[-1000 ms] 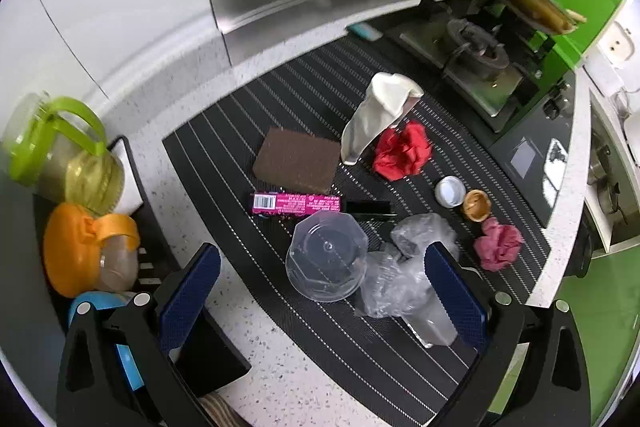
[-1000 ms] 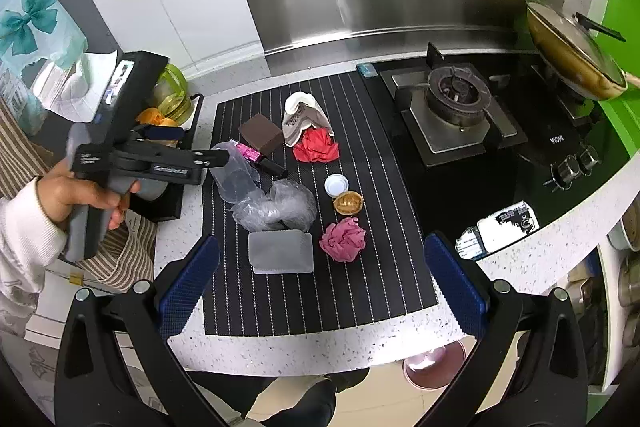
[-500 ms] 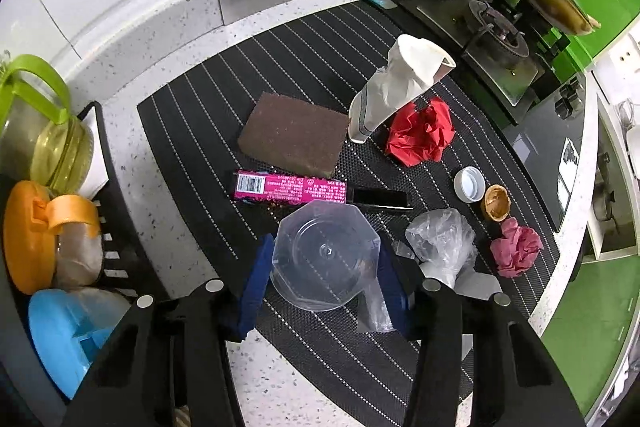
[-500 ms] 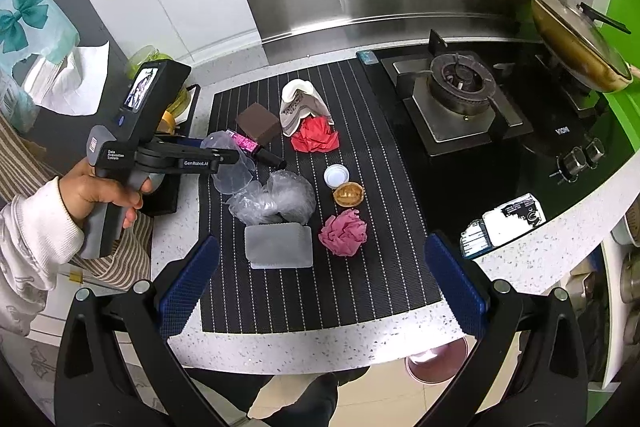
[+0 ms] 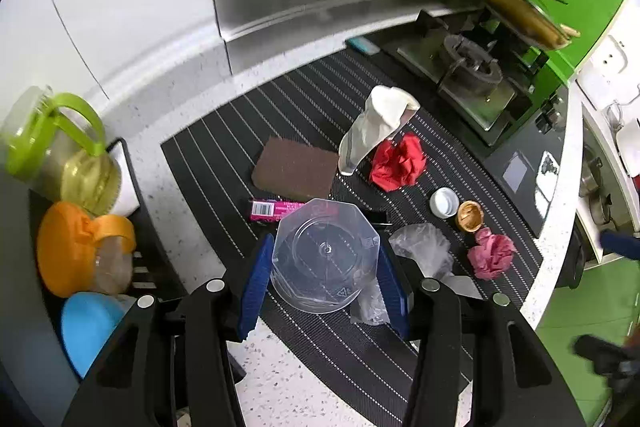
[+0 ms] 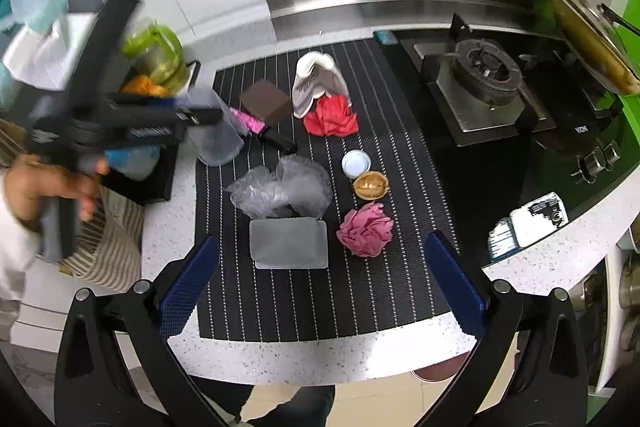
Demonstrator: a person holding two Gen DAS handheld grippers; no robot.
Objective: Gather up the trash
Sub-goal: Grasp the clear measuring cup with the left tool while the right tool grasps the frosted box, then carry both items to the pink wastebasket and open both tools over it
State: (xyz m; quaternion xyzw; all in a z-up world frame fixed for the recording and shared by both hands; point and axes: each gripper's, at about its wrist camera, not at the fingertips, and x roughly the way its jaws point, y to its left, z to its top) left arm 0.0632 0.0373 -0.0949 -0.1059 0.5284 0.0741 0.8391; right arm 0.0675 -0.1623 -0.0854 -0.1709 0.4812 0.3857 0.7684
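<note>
Up front in the left wrist view, the left gripper (image 5: 326,277) has its blue pads pressed against both sides of a clear plastic cup (image 5: 325,254), held above the striped black mat (image 5: 224,163) near a brown sponge (image 5: 296,169), a pink wrapper (image 5: 269,209) and a red paper ball (image 5: 398,161). From the right wrist view, the right gripper (image 6: 320,287) hangs wide open and holds nothing, above a grey plastic lid (image 6: 289,243), crumpled clear film (image 6: 282,191) and a pink paper ball (image 6: 366,230) on the mat.

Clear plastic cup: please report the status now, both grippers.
Left gripper shut on clear plastic cup. Right gripper open, holding nothing. Crumpled plastic bag beside cup.
</note>
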